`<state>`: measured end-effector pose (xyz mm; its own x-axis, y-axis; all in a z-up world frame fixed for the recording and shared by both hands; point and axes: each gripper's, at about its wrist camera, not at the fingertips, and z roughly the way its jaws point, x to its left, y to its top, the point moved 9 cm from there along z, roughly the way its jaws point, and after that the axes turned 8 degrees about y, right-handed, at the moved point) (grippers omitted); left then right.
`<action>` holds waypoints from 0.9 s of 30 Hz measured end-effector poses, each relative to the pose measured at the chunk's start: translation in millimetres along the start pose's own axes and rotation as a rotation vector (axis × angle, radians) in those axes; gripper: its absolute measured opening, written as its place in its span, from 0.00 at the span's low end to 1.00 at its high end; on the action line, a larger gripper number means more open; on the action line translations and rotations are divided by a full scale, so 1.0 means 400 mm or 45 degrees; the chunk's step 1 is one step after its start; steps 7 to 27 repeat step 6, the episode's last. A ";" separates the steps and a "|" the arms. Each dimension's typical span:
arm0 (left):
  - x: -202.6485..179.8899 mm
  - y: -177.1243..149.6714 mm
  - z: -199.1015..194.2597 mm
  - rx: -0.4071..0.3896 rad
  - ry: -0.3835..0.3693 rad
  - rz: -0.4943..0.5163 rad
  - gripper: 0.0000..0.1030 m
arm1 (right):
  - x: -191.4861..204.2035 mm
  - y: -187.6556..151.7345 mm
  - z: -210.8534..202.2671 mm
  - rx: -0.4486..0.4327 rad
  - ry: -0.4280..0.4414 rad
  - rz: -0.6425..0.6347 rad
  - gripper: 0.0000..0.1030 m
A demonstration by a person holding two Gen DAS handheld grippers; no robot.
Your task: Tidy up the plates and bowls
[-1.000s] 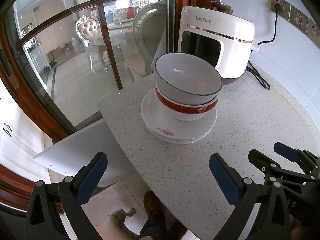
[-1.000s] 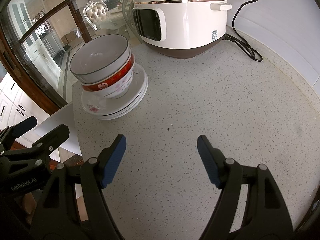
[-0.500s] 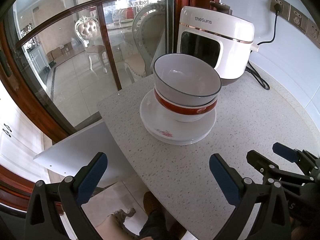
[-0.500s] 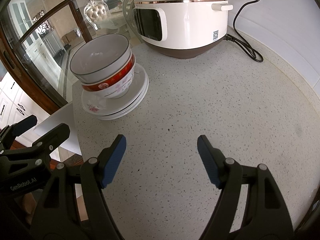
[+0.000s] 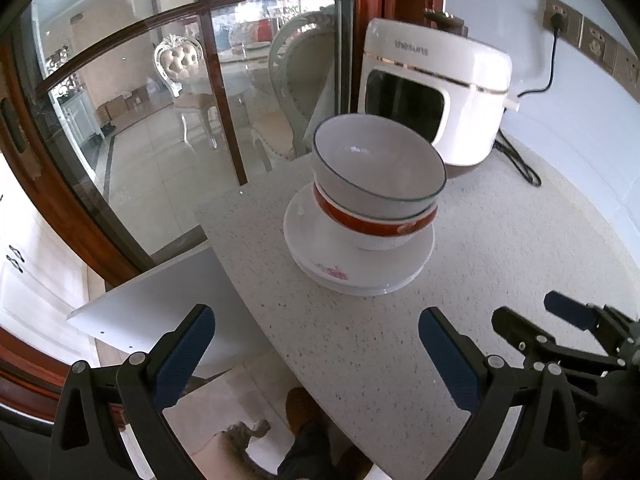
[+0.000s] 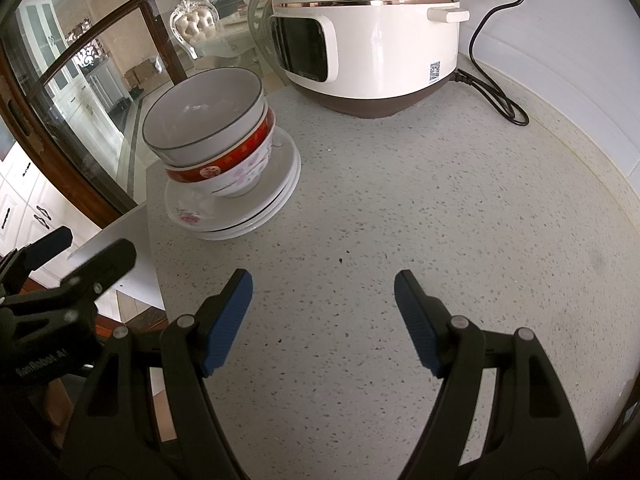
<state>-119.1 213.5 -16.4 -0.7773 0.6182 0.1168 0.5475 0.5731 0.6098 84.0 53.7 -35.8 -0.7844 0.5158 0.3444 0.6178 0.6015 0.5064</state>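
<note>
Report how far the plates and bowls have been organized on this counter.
Looks done: the grey-rimmed bowl sits nested in the red-banded bowl, both on the stack of plates beside the rice cooker. In hand: nothing; the left gripper and right gripper hang open over bare countertop. Left: no loose dishes show, so the job seems finished.

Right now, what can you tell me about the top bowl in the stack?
The top bowl is white and glossy, ceramic by its look, with a thin dark line around the rim. It is empty and upright, slightly tilted, nested inside a red-banded bowl that stands on a stack of white plates near the counter's corner, in front of the rice cooker. Only the bowl beneath touches it; both grippers are open and well short of it.
</note>
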 end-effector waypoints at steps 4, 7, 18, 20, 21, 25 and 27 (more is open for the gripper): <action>-0.004 0.010 -0.016 -0.063 0.013 0.007 1.00 | 0.000 0.000 0.000 0.000 0.000 0.000 0.74; -0.004 0.013 -0.014 -0.059 0.022 0.009 1.00 | 0.000 0.000 -0.001 -0.001 0.000 -0.001 0.74; -0.004 0.013 -0.014 -0.059 0.022 0.009 1.00 | 0.000 0.000 -0.001 -0.001 0.000 -0.001 0.74; -0.004 0.013 -0.014 -0.059 0.022 0.009 1.00 | 0.000 0.000 -0.001 -0.001 0.000 -0.001 0.74; -0.004 0.013 -0.014 -0.059 0.022 0.009 1.00 | 0.000 0.000 -0.001 -0.001 0.000 -0.001 0.74; -0.004 0.013 -0.014 -0.059 0.022 0.009 1.00 | 0.000 0.000 -0.001 -0.001 0.000 -0.001 0.74; -0.004 0.013 -0.014 -0.059 0.022 0.009 1.00 | 0.000 0.000 -0.001 -0.001 0.000 -0.001 0.74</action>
